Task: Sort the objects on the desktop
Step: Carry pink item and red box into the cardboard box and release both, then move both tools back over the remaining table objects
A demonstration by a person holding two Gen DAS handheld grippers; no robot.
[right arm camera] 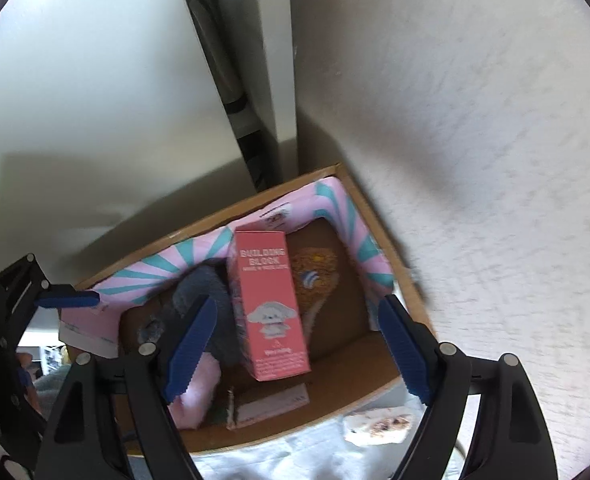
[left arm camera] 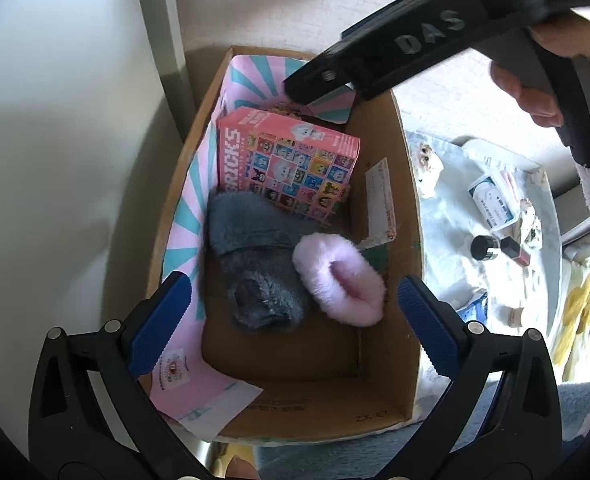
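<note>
A cardboard box [left arm camera: 391,360] lined with a pink and teal striped bag [left arm camera: 191,200] holds a pink building-bricks carton [left arm camera: 287,168], a grey fuzzy cloth item [left arm camera: 255,264] and a pink fluffy ring [left arm camera: 339,280]. My left gripper [left arm camera: 291,284] hangs open above the grey item and the pink ring, with nothing between its pads. My right gripper [right arm camera: 299,304] stands open over the bricks carton [right arm camera: 271,312], its pads clear of the carton's sides. The right gripper's black housing [left arm camera: 415,40] reaches over the box's far end. A blue pad of the left gripper [right arm camera: 69,300] shows at the box's left rim.
To the right of the box lies a white cloth-covered surface [left arm camera: 455,264] with a small white and blue pack [left arm camera: 491,200], a black-capped bottle [left arm camera: 481,247] and a red tube [left arm camera: 515,250]. A pale cabinet side [left arm camera: 55,140] runs left of the box. A hand [left arm camera: 535,92] grips the right tool.
</note>
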